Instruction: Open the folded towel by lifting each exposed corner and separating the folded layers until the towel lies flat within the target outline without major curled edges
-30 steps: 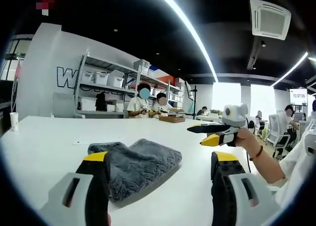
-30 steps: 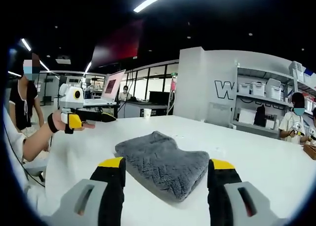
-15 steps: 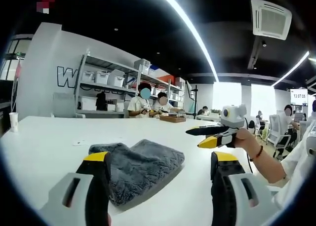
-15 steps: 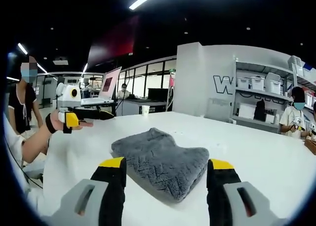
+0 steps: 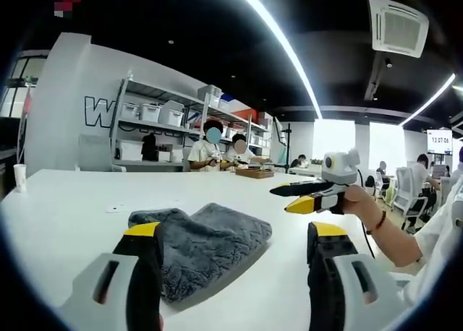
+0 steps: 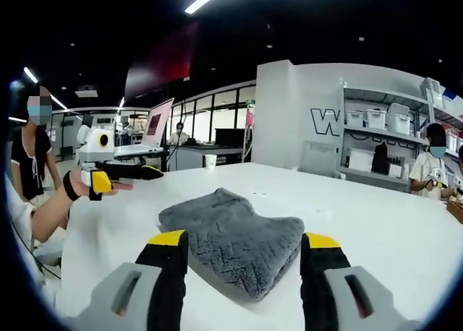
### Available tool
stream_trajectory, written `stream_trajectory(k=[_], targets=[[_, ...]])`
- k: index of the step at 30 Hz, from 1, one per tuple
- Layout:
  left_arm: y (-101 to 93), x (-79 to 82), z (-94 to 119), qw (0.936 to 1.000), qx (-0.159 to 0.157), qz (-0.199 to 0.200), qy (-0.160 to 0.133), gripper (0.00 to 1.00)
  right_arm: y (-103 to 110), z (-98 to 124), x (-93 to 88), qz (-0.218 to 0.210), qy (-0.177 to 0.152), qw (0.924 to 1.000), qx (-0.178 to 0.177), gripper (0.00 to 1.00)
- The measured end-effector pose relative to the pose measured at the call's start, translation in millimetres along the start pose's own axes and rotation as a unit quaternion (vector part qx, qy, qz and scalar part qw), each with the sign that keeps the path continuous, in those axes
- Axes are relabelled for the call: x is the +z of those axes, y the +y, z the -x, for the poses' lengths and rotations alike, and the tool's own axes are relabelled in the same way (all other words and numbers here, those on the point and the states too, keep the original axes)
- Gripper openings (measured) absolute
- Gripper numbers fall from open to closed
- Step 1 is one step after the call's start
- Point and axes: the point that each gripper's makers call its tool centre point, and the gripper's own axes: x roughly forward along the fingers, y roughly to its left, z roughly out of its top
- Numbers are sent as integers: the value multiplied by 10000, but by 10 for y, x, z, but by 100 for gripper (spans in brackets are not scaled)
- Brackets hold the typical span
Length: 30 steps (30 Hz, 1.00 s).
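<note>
A grey folded towel [image 5: 206,241] lies on the white table [image 5: 65,208], with a raised fold along its middle. My left gripper [image 5: 233,233] hovers open just before its near edge, jaws wide apart and holding nothing. The right gripper [image 5: 288,199] comes in from the right, held in a hand, open, above the table beside the towel. In the right gripper view the towel [image 6: 228,226] lies straight ahead. My right gripper [image 6: 243,240] stands open above its near edge. The left gripper [image 6: 126,178] is at the left, open, clear of the towel.
A paper cup [image 5: 19,178] stands at the table's far left edge. Shelves with white bins [image 5: 148,118] and seated people [image 5: 211,152] are behind the table. A wooden box [image 5: 252,175] sits at the far side. A person [image 6: 29,157] stands at the left.
The right gripper has drifted a little left toward the towel and slightly nearer it. The towel has not moved. Both grippers stay open.
</note>
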Motion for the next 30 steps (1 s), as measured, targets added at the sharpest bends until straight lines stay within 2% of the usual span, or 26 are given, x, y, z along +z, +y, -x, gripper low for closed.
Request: stream_trajectory(k=[12,30], targets=[[61,3,-75,10000,15,-35,41,78,-78,-50,-31,-133,51,9999,-32,57],[140,4,-216,10000,4,98,14,76,-186,-121,-36,-89,82,9999,-33,52]])
